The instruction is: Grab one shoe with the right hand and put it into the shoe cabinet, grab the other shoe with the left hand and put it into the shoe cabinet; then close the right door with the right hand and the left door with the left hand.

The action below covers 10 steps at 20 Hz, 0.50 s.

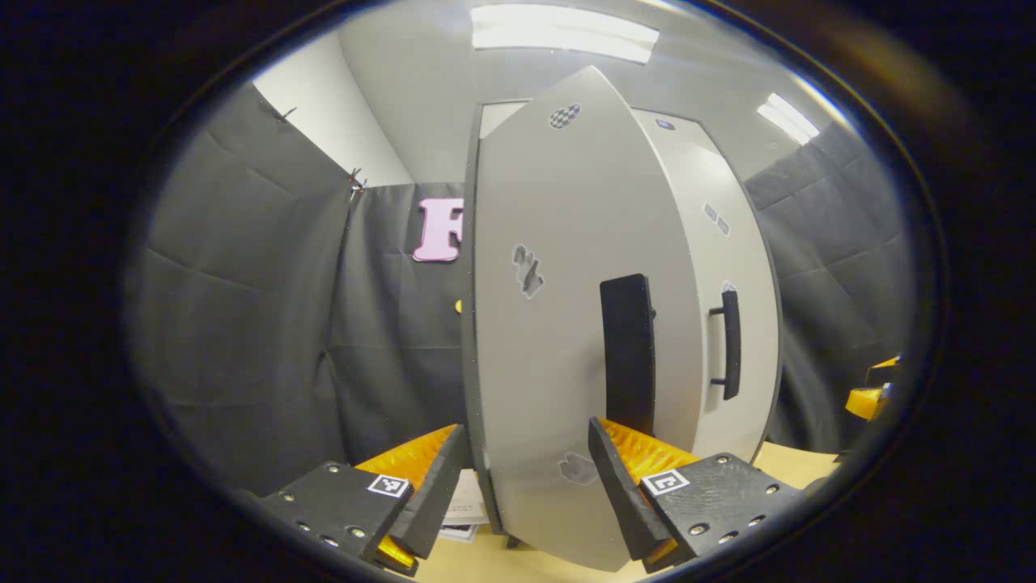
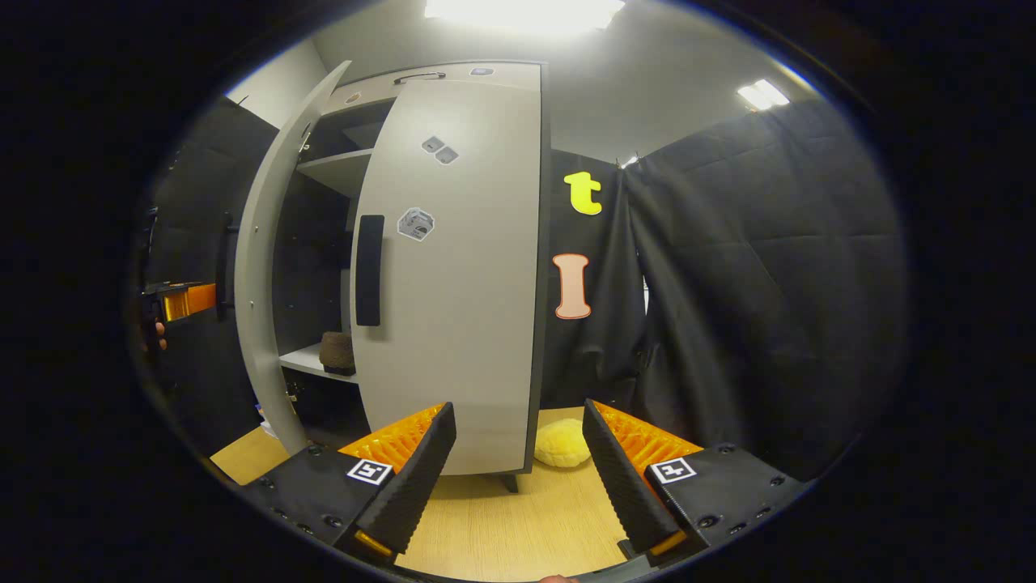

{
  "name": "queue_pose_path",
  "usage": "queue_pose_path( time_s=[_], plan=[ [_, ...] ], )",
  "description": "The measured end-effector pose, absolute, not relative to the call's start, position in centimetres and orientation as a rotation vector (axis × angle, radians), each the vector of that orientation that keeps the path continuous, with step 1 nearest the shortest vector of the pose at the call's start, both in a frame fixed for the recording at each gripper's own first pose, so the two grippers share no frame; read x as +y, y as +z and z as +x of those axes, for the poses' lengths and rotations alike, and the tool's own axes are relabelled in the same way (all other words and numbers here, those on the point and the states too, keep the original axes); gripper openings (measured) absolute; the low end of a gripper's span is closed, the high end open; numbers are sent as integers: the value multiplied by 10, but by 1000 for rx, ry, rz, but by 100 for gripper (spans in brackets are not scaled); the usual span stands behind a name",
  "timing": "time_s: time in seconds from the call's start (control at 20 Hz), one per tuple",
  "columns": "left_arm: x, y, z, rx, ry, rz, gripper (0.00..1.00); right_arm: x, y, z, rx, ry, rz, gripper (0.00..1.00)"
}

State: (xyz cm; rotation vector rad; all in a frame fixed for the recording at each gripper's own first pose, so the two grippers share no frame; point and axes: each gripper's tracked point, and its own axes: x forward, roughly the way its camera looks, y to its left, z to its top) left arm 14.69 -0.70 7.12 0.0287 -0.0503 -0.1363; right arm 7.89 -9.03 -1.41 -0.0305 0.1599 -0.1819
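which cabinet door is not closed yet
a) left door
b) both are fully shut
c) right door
a: in the right gripper view the left door stands ajar with a shoe on the shelf behind it, while the right door sits flush with the cabinet.

This is a test booth, not a home: black cloth walls (image 2: 769, 267), bright ceiling lights (image 1: 564, 32), and a shoe cabinet (image 2: 453, 275) on a wooden worktop (image 2: 518, 526).

shoe cabinet (image 2: 453, 267): grey | right door (image 2: 461, 324): shut | left door (image 2: 263, 283): ajar | shoe (image 2: 337, 351): brown, on shelf
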Motion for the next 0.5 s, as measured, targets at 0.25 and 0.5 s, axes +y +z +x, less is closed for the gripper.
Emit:
queue_pose_path(
  time_s=[0.25,0.5],
  plan=[
    [-48,69,170,-53,-141,40,92,-90,-21,81,175,-173,-25,99],
    [-52,66,169,-59,-135,46,80,-89,-23,83,173,-150,-11,100]
  ],
)
